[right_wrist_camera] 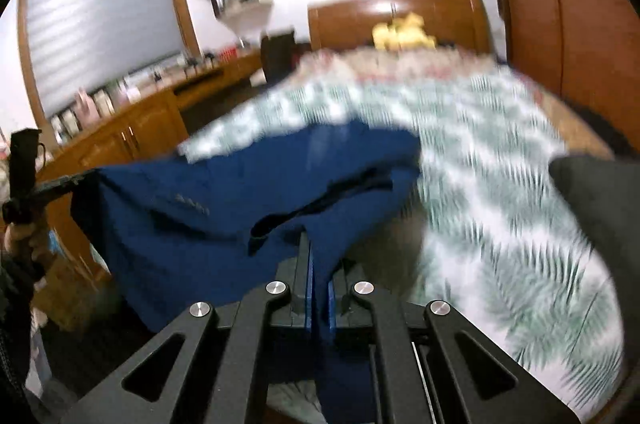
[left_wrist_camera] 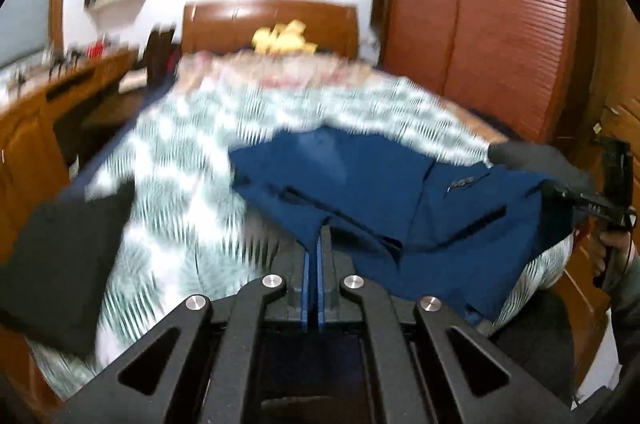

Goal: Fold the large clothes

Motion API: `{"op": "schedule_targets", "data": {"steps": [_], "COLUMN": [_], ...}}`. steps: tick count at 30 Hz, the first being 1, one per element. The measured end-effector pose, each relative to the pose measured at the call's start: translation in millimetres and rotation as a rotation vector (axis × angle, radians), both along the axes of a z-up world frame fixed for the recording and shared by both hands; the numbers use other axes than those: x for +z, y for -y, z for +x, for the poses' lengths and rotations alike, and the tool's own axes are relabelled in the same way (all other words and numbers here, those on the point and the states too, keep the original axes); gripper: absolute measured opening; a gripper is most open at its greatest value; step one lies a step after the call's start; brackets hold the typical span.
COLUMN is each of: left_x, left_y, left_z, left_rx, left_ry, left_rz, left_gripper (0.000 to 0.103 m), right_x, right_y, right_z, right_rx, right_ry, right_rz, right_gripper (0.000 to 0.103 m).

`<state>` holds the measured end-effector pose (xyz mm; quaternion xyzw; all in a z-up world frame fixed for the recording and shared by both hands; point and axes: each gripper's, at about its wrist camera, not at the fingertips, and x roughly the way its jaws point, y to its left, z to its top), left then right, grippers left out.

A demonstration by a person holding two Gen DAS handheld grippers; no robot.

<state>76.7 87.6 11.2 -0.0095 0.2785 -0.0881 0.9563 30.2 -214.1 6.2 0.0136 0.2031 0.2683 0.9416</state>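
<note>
A dark blue garment (left_wrist_camera: 360,180) lies lifted at its near edge over a bed with a green leaf-print quilt (left_wrist_camera: 180,152). My left gripper (left_wrist_camera: 319,230) is shut on a near corner of the blue cloth, which rises in a peak between the pads. At the far right of that view my right gripper (left_wrist_camera: 560,190) pinches the other corner, with a hand (left_wrist_camera: 612,252) on its handle. In the right wrist view my right gripper (right_wrist_camera: 317,244) is shut on the blue garment (right_wrist_camera: 208,208), and my left gripper (right_wrist_camera: 82,179) holds the cloth's far left corner.
A black folded cloth (left_wrist_camera: 60,260) rests on the quilt's near left, also seen as the black cloth (right_wrist_camera: 600,200). A yellow plush toy (left_wrist_camera: 282,40) sits by the wooden headboard (left_wrist_camera: 224,24). A wardrobe (left_wrist_camera: 500,24) stands right of the bed, a wooden desk (right_wrist_camera: 132,132) left.
</note>
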Motion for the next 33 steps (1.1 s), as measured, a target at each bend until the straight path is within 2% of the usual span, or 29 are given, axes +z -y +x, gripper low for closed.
{"op": "schedule_targets", "data": {"steps": [5, 7, 11, 14, 16, 20, 24, 27, 33], "left_x": [81, 104, 137, 142, 136, 108, 68, 40, 6], "left_y": [14, 13, 10, 8, 7, 4, 2, 0, 3], "left_z": [-3, -9, -30, -37, -34, -10, 27, 54, 86], "left_rx": [-0.025, -0.025, -0.029, -0.030, -0.023, -0.011, 0.002, 0.013, 0.021], "left_ry": [0.122, 0.154, 0.215, 0.229, 0.213, 0.140, 0.037, -0.024, -0.108], "left_rz": [0.011, 0.005, -0.011, -0.013, 0.005, 0.007, 0.008, 0.011, 0.003], "left_gripper": [0.003, 0.003, 0.003, 0.003, 0.003, 0.003, 0.003, 0.003, 0.003], "right_x": [77, 102, 133, 144, 143, 122, 98, 83, 81], "right_y": [11, 19, 38, 54, 60, 56, 32, 17, -10], "right_z": [-29, -50, -93, -116, -122, -105, -62, -32, 21], "right_rx": [0.009, 0.017, 0.025, 0.016, -0.004, -0.039, -0.054, -0.073, -0.100], "right_ry": [0.155, 0.214, 0.292, 0.313, 0.309, 0.226, 0.132, 0.095, 0.032], "right_rz": [0.056, 0.051, 0.029, 0.018, 0.002, -0.040, -0.079, -0.134, -0.206], "right_gripper": [0.005, 0.005, 0.005, 0.005, 0.005, 0.005, 0.005, 0.005, 0.006]}}
